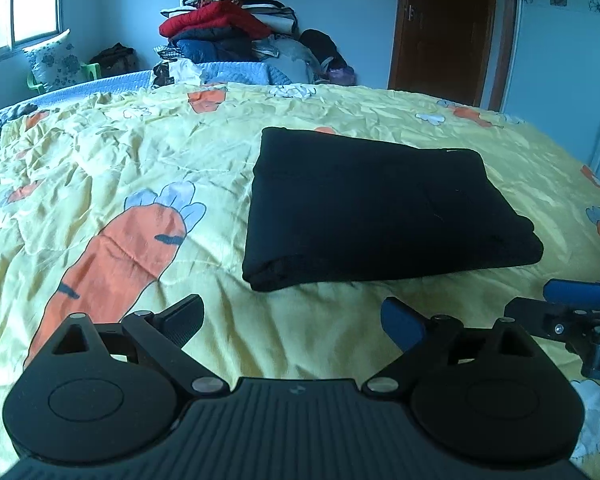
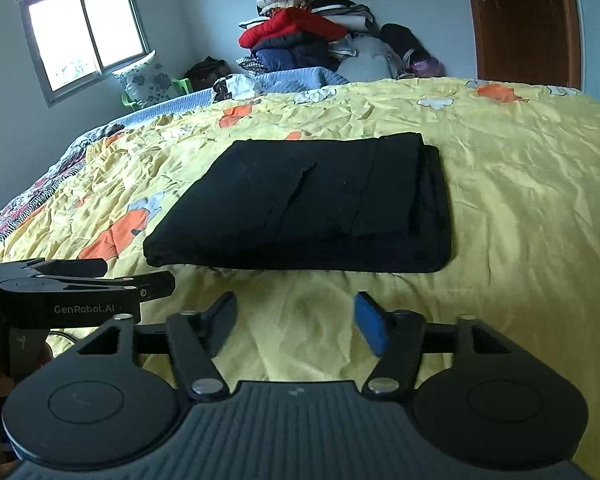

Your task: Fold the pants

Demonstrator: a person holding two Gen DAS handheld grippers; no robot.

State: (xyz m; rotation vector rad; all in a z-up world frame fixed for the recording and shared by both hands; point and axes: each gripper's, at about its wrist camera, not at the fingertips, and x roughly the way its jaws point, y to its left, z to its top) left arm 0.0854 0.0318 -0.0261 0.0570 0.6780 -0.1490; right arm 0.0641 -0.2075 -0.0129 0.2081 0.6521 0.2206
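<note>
Black pants (image 1: 380, 208) lie folded into a thick rectangle on the yellow carrot-print bedspread (image 1: 112, 168); the right wrist view shows the same bundle (image 2: 308, 204) with its stacked layers at the right edge. My left gripper (image 1: 292, 320) is open and empty, a short way in front of the bundle's near left corner. My right gripper (image 2: 296, 320) is open too, nothing between its fingers, just short of the bundle's near edge. Each gripper shows in the other's view, the right one (image 1: 572, 300) at the right edge, the left one (image 2: 84, 276) at the left.
A tall pile of clothes (image 1: 228, 28) stands against the far wall behind the bed. A window (image 2: 84, 32) and a flowered pillow on a green chair (image 2: 148, 80) are at the far left, a brown door (image 1: 448, 28) at the far right.
</note>
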